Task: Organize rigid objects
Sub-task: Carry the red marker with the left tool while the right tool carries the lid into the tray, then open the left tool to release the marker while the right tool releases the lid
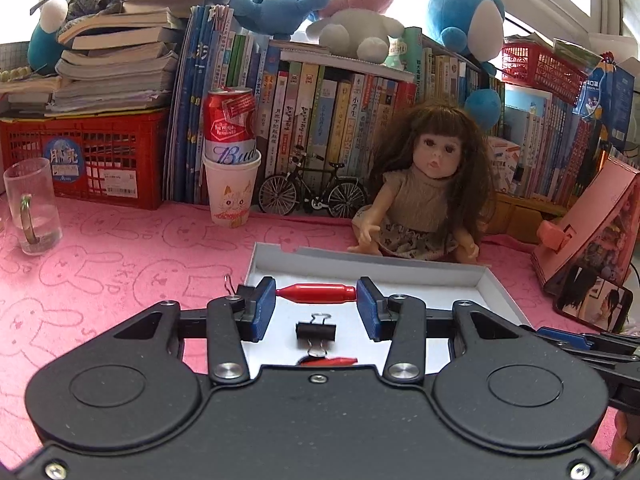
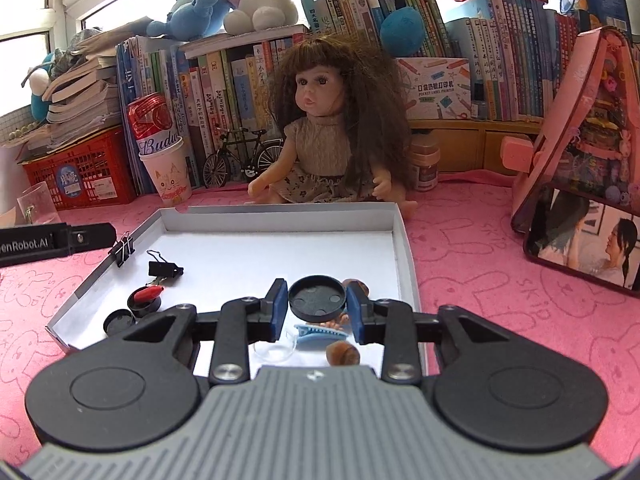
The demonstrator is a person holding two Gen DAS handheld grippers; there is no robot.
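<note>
A white shallow box point(image 1: 500, 288) point(image 2: 402, 240) lies on the pink cloth. My left gripper point(image 1: 316, 295) is shut on a red bullet-shaped piece point(image 1: 316, 294), held above the box. Below it lie a black binder clip point(image 1: 316, 331) and another red piece point(image 1: 340, 361). My right gripper point(image 2: 317, 300) is shut on a round black lid point(image 2: 317, 295) above the box. In the right wrist view the box holds a binder clip point(image 2: 165, 269), a red piece on a black cap point(image 2: 146, 298), a second black cap point(image 2: 119, 320), a blue hair clip point(image 2: 320, 334), a clear ring point(image 2: 274, 347) and a brown snail-like piece point(image 2: 342, 353). Another clip point(image 2: 125, 249) grips the box's left rim.
A doll point(image 1: 424, 184) point(image 2: 324, 132) sits just behind the box. A paper cup with a red can point(image 1: 232, 160), a model bicycle point(image 1: 312, 192), a glass mug point(image 1: 32, 208), red crates and rows of books line the back. A pink case point(image 2: 580, 140) and a phone point(image 2: 580, 246) stand right.
</note>
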